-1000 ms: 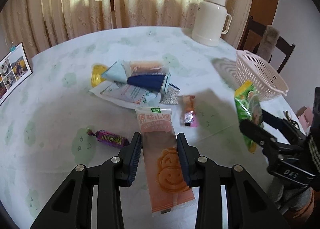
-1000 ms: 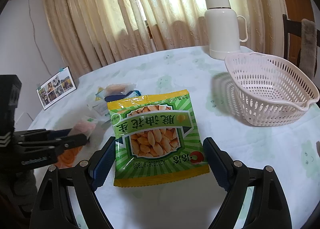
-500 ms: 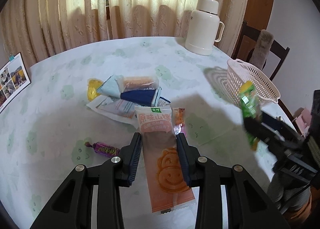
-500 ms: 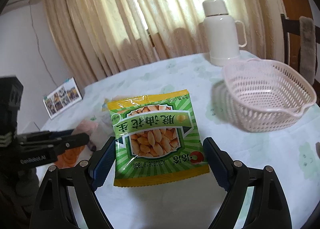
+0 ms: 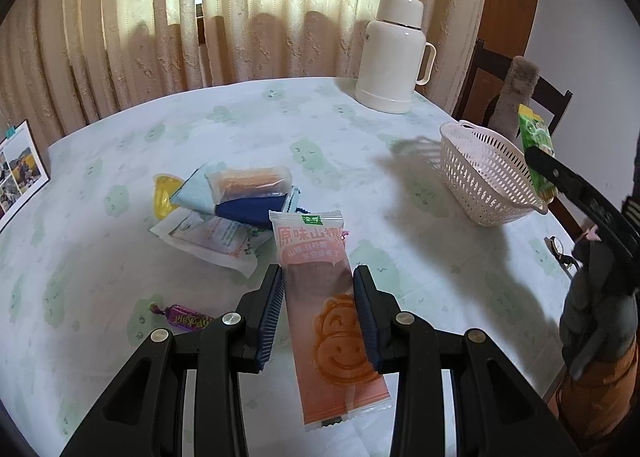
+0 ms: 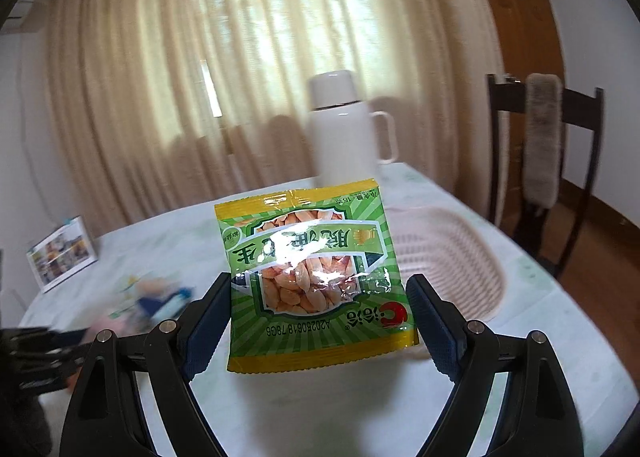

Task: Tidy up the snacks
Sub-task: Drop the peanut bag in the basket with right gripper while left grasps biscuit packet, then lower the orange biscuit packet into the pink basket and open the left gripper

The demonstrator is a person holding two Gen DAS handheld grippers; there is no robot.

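- Left tongs (image 5: 318, 307) are clamped on a long pink pack (image 5: 326, 313), low centre of the left view, pads pinching its sides, pack held up off the surface (image 5: 100, 249).
- Right tongs (image 6: 320, 321) stand wide but are gripping a green pack (image 6: 316, 277) of nuts by both side edges, centre of the right view. It's upside down to the camera and off the surface.
- In the left view the green pack also shows at the right edge, just past the basket (image 5: 486, 173).
- The basket is white, sits right of centre, looks empty from here.
- Snack pile (image 5: 224, 209) is left of centre: blue, clear and white wrappers overlapping, a yellow one at its left end.
- A purple candy (image 5: 186, 319) lies alone just left of the left tongs.
- White flask (image 5: 394, 57) stands at the top, by the curtain (image 5: 240, 5).
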